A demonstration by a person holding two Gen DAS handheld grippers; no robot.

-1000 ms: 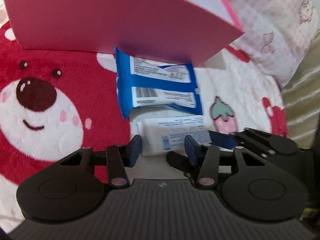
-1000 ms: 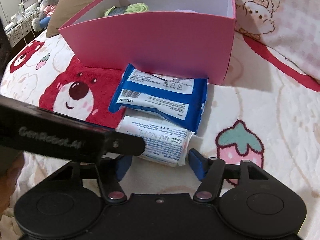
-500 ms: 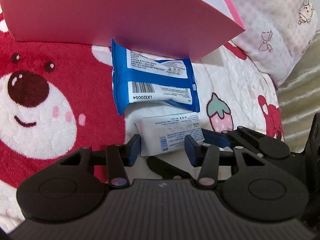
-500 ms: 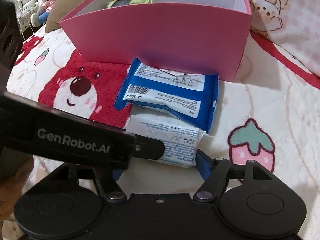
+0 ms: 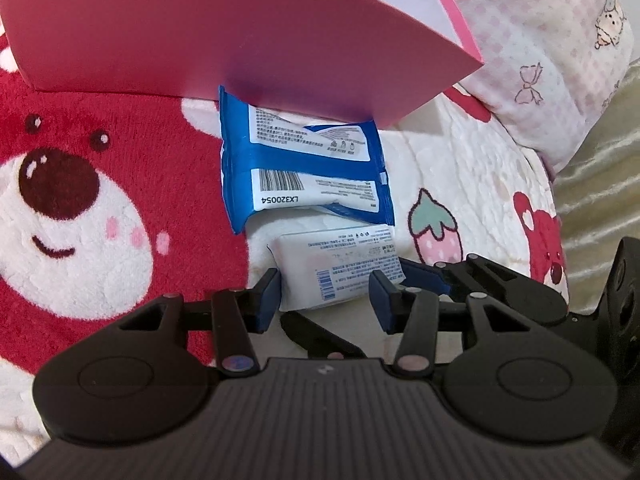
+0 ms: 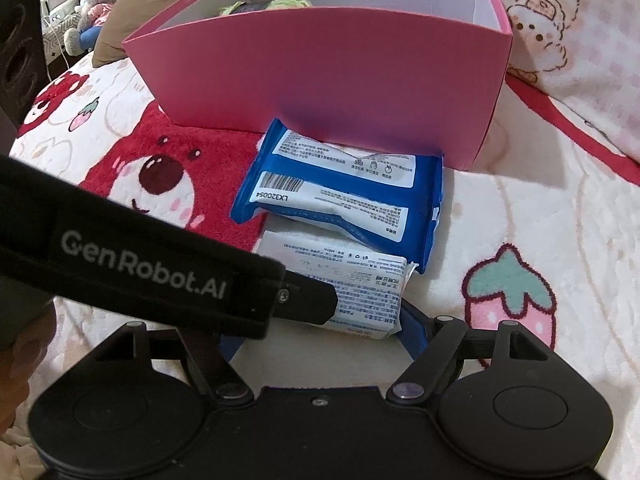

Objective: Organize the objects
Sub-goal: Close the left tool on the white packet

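— So, what's on the bed?

— A blanket (image 6: 540, 208) printed with red bears and strawberries, and on it a pink box (image 6: 328, 84), open-topped, with something yellow-green and grey showing over its near wall.

— And in front of the box?

— A blue pack (image 6: 344, 200), label side up, its far edge against the box's base. Just this side of it lies a smaller white pack (image 6: 360, 280), touching the blue one.

— Where are the grippers?

— Both low over the blanket, pointed at the white pack. The left gripper (image 5: 324, 292) stands with its jaws apart, one blue finger on each side of the pack's near end; whether they touch it is hard to tell. The right gripper (image 6: 320, 332) comes in from the pack's right. One blue finger (image 6: 412, 328) sits against the pack's near right corner; the other is mostly hidden behind the left gripper's black body, which crosses that view. Its jaws look spread wide around the pack, not pinching it.
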